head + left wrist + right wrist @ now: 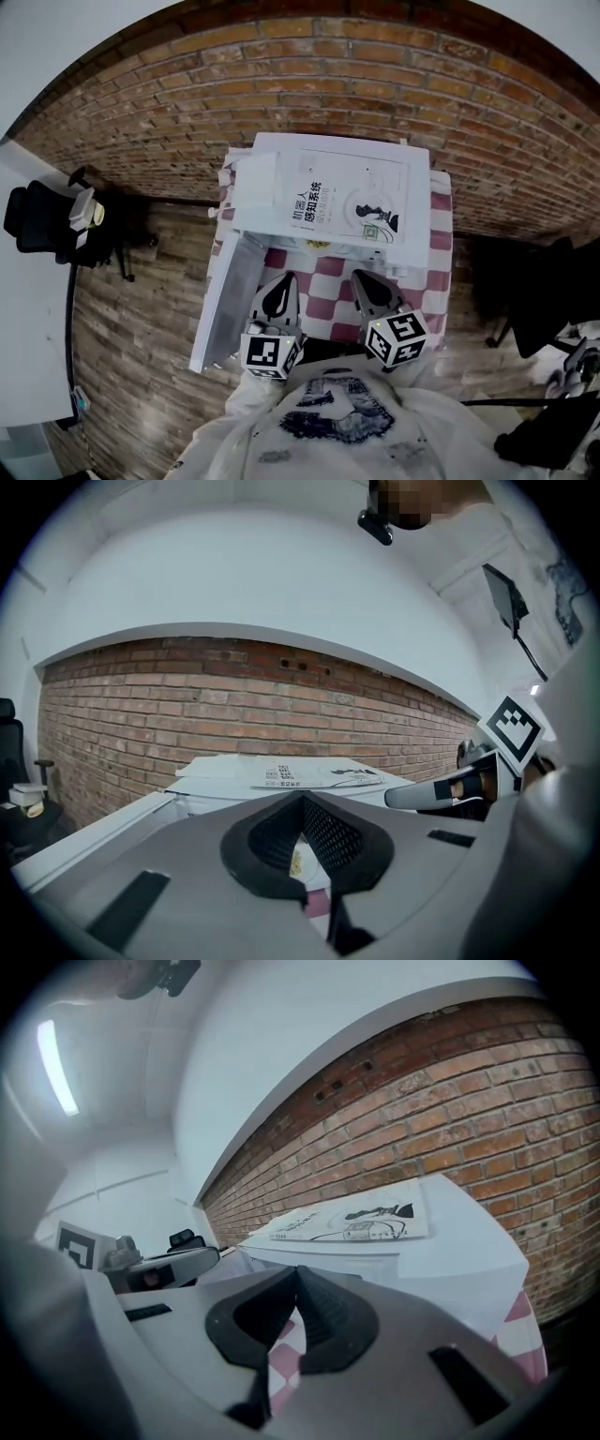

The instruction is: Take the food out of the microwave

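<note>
A white microwave point(328, 202) with a printed sheet on top stands on a table with a pink-and-white checked cloth point(441, 244). Its door point(225, 300) hangs open to the left. The inside is hidden from above and no food shows in any view. My left gripper point(281, 281) and right gripper point(364, 277) hover side by side just in front of the microwave, both pointing at it. In the left gripper view the jaws point(302, 799) meet at the tips with nothing held. The right gripper point(298, 1271) is shut and empty too, with the microwave point(450, 1260) ahead.
A brick wall point(328, 84) rises behind the table. A black office chair point(37, 220) and a white desk point(28, 328) stand at the left. More dark chairs point(534, 300) are at the right. The floor is wooden planks.
</note>
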`<state>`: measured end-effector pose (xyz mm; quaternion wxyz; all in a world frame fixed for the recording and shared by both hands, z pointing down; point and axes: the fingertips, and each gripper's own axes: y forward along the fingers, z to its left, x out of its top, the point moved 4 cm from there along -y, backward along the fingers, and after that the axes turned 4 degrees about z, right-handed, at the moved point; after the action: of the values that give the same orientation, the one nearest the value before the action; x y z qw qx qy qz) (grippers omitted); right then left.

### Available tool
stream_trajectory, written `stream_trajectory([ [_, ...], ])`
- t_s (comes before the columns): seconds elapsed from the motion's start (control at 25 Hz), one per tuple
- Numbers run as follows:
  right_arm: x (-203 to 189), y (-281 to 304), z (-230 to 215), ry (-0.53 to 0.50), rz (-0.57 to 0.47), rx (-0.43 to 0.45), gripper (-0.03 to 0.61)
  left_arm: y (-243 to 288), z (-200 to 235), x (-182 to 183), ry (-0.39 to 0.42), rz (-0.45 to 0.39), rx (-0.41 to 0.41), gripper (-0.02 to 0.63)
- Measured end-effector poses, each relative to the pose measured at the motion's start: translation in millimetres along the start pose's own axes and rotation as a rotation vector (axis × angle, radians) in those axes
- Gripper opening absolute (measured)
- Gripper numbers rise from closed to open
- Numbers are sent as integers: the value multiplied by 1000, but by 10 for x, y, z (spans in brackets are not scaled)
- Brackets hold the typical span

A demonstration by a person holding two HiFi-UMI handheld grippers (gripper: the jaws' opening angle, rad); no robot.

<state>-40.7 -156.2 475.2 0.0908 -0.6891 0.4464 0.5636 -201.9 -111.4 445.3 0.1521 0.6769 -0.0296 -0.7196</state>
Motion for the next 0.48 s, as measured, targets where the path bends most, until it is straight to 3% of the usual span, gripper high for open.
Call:
stream_trajectory([
  [0.48,14,179,238,44,-76,-191,15,213,422,-87,27,13,-188,6],
])
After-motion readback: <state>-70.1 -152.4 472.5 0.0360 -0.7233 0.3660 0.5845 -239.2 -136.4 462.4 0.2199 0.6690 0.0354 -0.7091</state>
